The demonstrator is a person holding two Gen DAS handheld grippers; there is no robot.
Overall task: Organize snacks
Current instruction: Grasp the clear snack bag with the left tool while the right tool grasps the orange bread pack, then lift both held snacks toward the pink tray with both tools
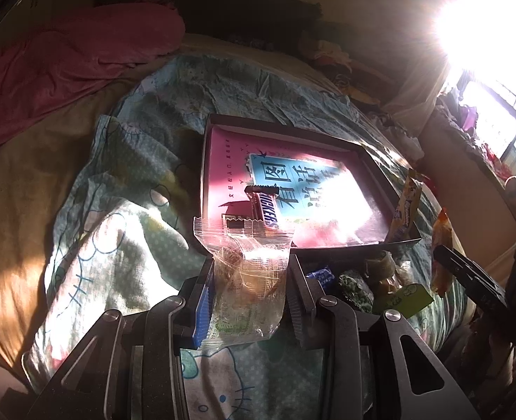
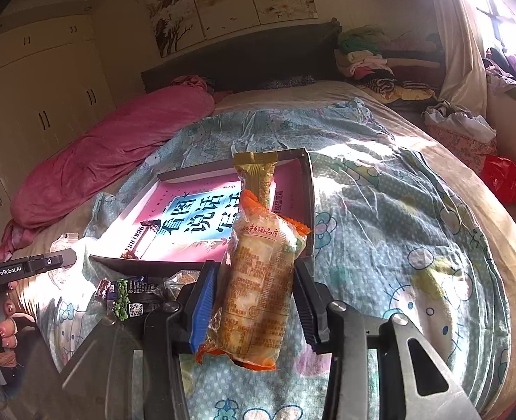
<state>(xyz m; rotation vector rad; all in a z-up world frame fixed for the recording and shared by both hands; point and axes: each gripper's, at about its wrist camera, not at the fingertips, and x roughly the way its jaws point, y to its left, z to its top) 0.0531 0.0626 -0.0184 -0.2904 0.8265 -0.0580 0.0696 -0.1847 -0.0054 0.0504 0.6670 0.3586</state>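
Note:
A shallow dark box (image 1: 373,147) with a pink printed liner lies on the bed; it also shows in the right wrist view (image 2: 308,189). A Snickers bar (image 1: 264,210) lies inside it. My left gripper (image 1: 249,280) is shut on a clear-wrapped pastry (image 1: 249,273), held just short of the box's near edge. My right gripper (image 2: 254,294) is shut on an orange-edged snack pack (image 2: 261,290), held above the box's near right corner. A tan snack pack (image 2: 256,175) leans on the box's right wall. Several loose snacks (image 1: 369,280) lie in front of the box.
A Hello Kitty quilt (image 2: 397,217) covers the bed. A pink blanket (image 2: 111,154) lies rolled at the left. Folded clothes (image 2: 369,56) sit by the headboard. A red bag (image 2: 502,178) is on the floor at the right. Strong window glare (image 1: 485,28) washes out the upper right.

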